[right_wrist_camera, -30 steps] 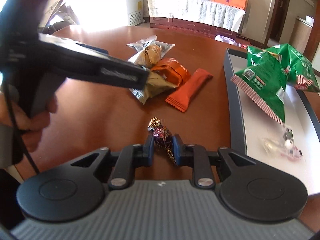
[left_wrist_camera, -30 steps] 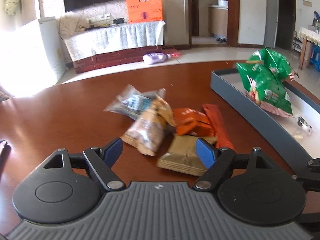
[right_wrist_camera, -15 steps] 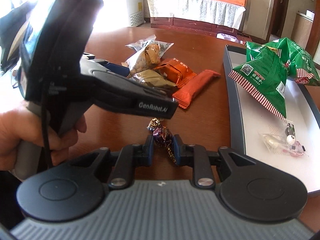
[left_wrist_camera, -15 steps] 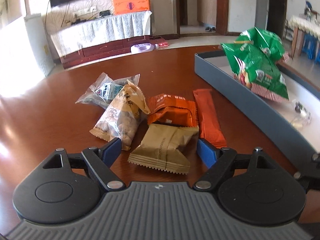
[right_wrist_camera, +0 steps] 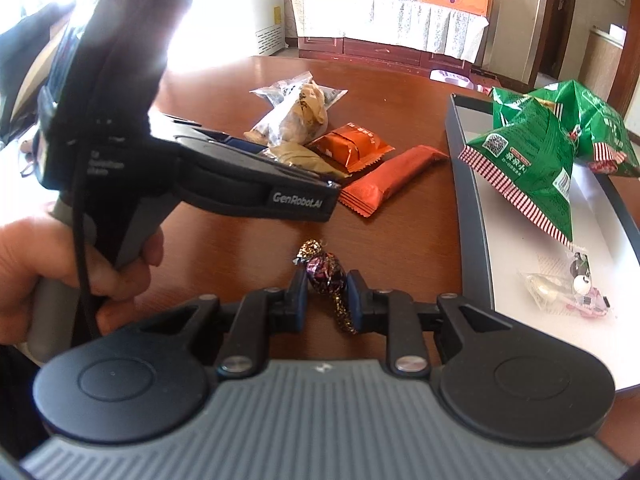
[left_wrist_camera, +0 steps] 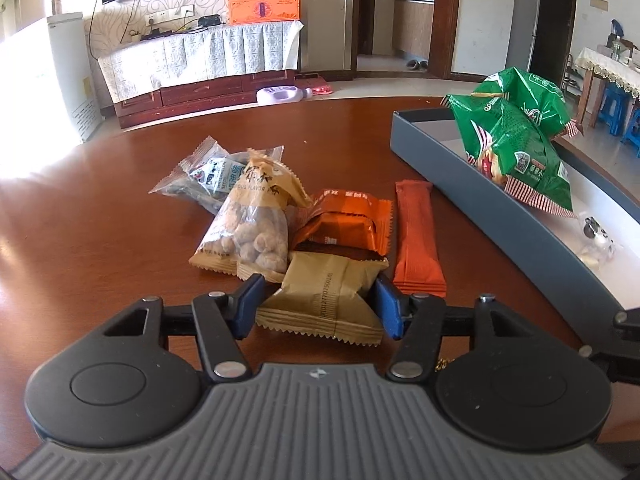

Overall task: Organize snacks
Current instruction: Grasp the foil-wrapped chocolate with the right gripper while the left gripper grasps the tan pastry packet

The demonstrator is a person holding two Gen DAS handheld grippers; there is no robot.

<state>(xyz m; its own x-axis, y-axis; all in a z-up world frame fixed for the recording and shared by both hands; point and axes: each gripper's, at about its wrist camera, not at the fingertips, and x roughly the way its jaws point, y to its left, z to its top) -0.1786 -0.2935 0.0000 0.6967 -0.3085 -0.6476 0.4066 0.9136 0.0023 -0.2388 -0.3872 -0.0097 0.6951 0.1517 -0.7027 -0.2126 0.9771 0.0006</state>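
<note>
Both cameras sit low behind their own gripper, angled down across the desk point(left_wrist_camera: 100, 216) from close range. The right view looks from the left one's 4 o'clock. Both share the snack pile point(left_wrist_camera: 280, 224) point(right_wrist_camera: 316, 136) and the tray point(left_wrist_camera: 480, 204) point(right_wrist_camera: 468, 216).

Left gripper point(left_wrist_camera: 316, 304) closing, right gripper point(right_wrist_camera: 326, 298) opening, both angled downward.

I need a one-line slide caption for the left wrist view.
Left gripper closing its fingers around a tan snack packet on the wooden table, beside a grey tray.
</note>
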